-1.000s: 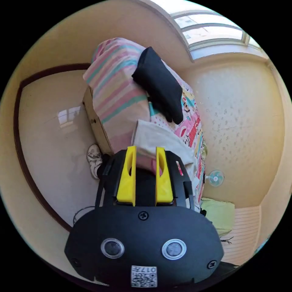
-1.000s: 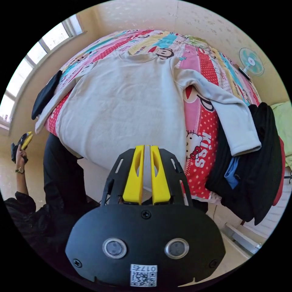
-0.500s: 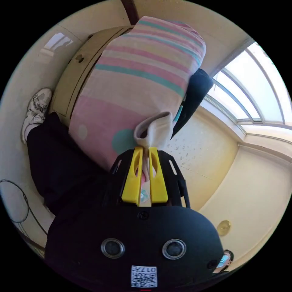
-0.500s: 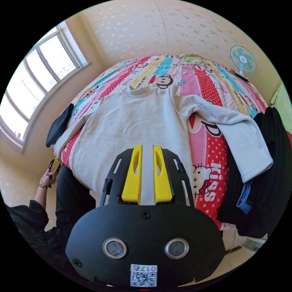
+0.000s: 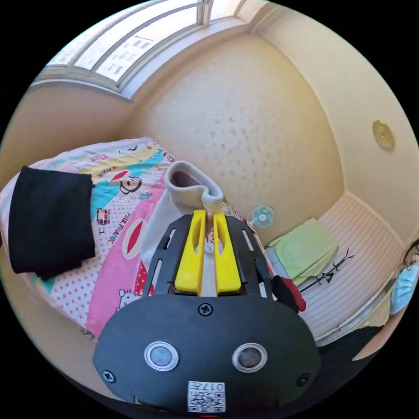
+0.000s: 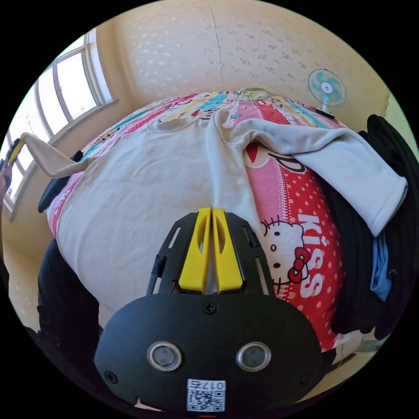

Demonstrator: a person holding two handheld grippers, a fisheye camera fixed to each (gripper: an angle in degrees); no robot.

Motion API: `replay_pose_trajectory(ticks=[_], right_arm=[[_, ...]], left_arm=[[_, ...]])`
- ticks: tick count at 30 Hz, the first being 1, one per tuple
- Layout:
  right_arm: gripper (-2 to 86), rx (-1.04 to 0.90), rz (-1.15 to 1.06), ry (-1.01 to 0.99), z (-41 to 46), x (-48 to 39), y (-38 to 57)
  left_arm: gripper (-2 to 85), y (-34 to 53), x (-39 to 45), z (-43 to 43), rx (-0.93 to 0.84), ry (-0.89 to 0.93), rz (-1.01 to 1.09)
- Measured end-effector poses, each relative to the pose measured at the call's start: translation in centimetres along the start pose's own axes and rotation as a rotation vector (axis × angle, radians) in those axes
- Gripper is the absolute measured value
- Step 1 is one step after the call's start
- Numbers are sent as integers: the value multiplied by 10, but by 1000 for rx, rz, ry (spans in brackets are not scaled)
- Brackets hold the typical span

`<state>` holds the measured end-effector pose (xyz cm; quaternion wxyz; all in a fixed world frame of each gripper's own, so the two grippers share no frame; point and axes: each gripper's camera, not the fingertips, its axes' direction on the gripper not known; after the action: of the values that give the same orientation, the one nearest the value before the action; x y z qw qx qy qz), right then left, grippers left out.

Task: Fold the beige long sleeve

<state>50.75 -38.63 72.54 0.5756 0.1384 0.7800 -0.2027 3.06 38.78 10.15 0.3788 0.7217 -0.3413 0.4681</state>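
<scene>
Since half a second ago, the left gripper (image 5: 208,214) is lifting the sleeve cuff (image 5: 192,185) clear of the bed edge, jaws nearly closed and pinching the cloth between them. In the right gripper view, that sleeve is hanging raised at far left, above the bedspread (image 6: 301,244). Right gripper (image 6: 211,210) jaws are squeezing together on the beige long sleeve (image 6: 144,192) at its hem; before, they stood apart. Shirt body is lying flat on the bed, its other sleeve (image 6: 349,161) draping onto a dark clothes pile (image 6: 393,209). Folded black cloth (image 5: 48,218) is sitting near the bed corner. Small fan (image 6: 326,87) is standing by the wall.
</scene>
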Motion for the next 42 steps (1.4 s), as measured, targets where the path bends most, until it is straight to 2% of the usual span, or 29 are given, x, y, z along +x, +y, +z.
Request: replay_pose_trajectory(ticks=[1, 3, 4, 6, 10, 11, 12, 13, 15, 17, 23, 26, 28, 30, 33, 38, 40, 42], right_arm=[[5, 1, -10, 18, -1, -4, -1], [5, 4, -15, 22, -4, -6, -2], [5, 9, -5, -5, -7, -3, -3], [4, -7, 27, -59, -9, 6, -7], [3, -21, 69, -145, -14, 17, -16], [3, -22, 78, -169, -16, 19, -18], [3, -20, 82, -180, -17, 20, -19], [3, -13, 86, -197, -19, 21, -21], [3, -11, 91, -217, -22, 21, -24], [3, -6, 96, -238, -25, 20, -30], [4, -1, 97, -250, -33, 9, -48], [7, -5, 98, -257, -37, 3, -58], [10, -1, 95, -273, -42, -1, -65], [15, -18, 106, -282, -46, -5, -73], [36, -79, 194, -240, -66, -10, -91], [81, 315, 527, 74, -191, -6, -78], [88, 331, 531, 192, -209, -5, -93], [93, 234, 533, 285, -203, 1, -120]], left_arm=[[36, -2, 14, 24, -30, 18, 34], [37, 6, 68, 128, -167, 110, 156], [37, 12, 79, 153, -200, 132, 174], [37, 47, 117, 256, -325, 213, 216], [54, 130, 139, 394, -490, 226, 292], [74, 164, 134, 435, -591, 209, 295], [85, 198, 122, 468, -702, 191, 237], [87, 214, 116, 477, -734, 195, 203], [81, 264, 88, 476, -731, 275, 122], [91, 289, 68, 459, -734, 238, 101], [102, 329, 22, 352, -631, -92, 156], [64, 358, -4, 341, -730, -304, 171], [50, 370, -16, 334, -696, -246, 190], [43, 369, -37, 327, -700, -203, 59], [31, 370, -58, 327, -728, -139, -15], [0, 369, -84, 328, -754, -87, -33], [-4, 368, -90, 328, -752, -85, -25], [-7, 367, -99, 329, -743, -90, -24]])
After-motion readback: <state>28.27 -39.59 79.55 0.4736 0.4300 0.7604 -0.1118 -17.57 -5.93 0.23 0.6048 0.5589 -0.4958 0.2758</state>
